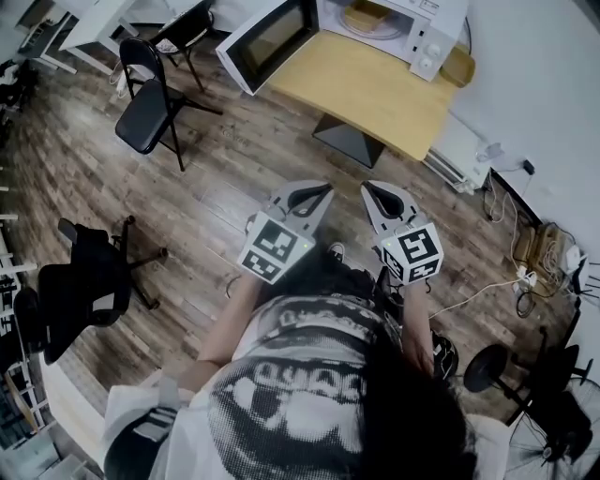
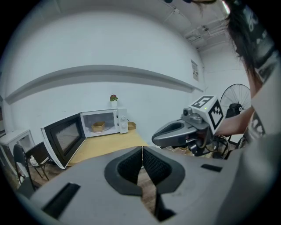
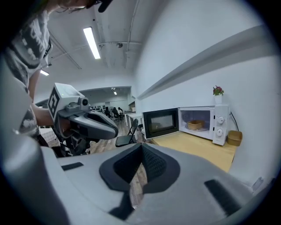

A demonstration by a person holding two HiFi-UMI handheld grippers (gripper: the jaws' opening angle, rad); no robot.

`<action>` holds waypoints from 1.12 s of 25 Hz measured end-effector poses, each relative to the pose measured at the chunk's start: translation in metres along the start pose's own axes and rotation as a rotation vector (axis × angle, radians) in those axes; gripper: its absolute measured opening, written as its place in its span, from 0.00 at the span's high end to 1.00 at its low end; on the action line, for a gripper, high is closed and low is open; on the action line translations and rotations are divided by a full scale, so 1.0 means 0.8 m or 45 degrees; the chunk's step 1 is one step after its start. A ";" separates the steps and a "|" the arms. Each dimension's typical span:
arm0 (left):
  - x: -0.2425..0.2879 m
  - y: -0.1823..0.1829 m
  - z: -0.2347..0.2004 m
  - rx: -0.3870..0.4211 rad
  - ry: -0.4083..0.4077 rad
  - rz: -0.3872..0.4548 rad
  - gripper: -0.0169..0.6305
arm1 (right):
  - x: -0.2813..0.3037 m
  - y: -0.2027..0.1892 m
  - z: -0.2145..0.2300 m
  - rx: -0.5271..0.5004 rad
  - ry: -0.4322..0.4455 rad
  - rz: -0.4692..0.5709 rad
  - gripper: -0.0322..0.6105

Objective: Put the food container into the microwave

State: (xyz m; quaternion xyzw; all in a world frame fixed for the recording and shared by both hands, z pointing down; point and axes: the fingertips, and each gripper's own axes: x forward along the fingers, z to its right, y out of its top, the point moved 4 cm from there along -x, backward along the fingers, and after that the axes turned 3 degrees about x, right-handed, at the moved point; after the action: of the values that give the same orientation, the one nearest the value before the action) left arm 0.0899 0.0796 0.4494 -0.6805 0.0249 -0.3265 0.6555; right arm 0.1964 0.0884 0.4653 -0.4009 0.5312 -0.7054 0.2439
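A tan food container (image 1: 366,17) sits inside the white microwave (image 1: 412,23), whose door (image 1: 267,39) hangs wide open. It also shows as the container (image 2: 98,126) in the left gripper view and the container (image 3: 196,125) in the right gripper view. The microwave stands on a wooden table (image 1: 370,89). My left gripper (image 1: 317,192) and right gripper (image 1: 375,192) are held side by side over the floor, well short of the table. Both are shut with nothing between the pads, as seen at the left gripper (image 2: 142,151) and the right gripper (image 3: 141,149).
A second tan container (image 1: 457,66) stands on the table beside the microwave. A black folding chair (image 1: 150,94) is left of the table and an office chair (image 1: 84,281) further left. A floor fan (image 1: 492,366) and cables (image 1: 525,272) lie at the right.
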 end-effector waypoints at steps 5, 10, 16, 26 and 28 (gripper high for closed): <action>-0.008 -0.001 0.013 0.003 0.019 0.009 0.97 | -0.010 -0.001 -0.007 -0.033 0.025 -0.007 0.94; -0.012 -0.004 0.025 0.002 0.021 0.013 0.97 | -0.018 -0.012 -0.014 -0.080 0.041 -0.067 0.94; -0.015 -0.008 0.037 -0.008 0.027 0.004 0.97 | -0.026 -0.017 -0.009 -0.086 0.042 -0.094 0.94; -0.021 -0.028 0.046 -0.025 0.010 -0.035 0.97 | -0.035 -0.034 0.000 -0.036 -0.003 -0.114 0.94; -0.021 -0.029 0.047 -0.021 0.000 -0.040 0.97 | -0.035 -0.034 0.000 -0.030 -0.010 -0.111 0.94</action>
State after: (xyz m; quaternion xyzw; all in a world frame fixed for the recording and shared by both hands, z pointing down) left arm 0.0852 0.1234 0.4661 -0.6862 0.0168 -0.3366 0.6446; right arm 0.2143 0.1183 0.4823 -0.4293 0.5206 -0.7075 0.2100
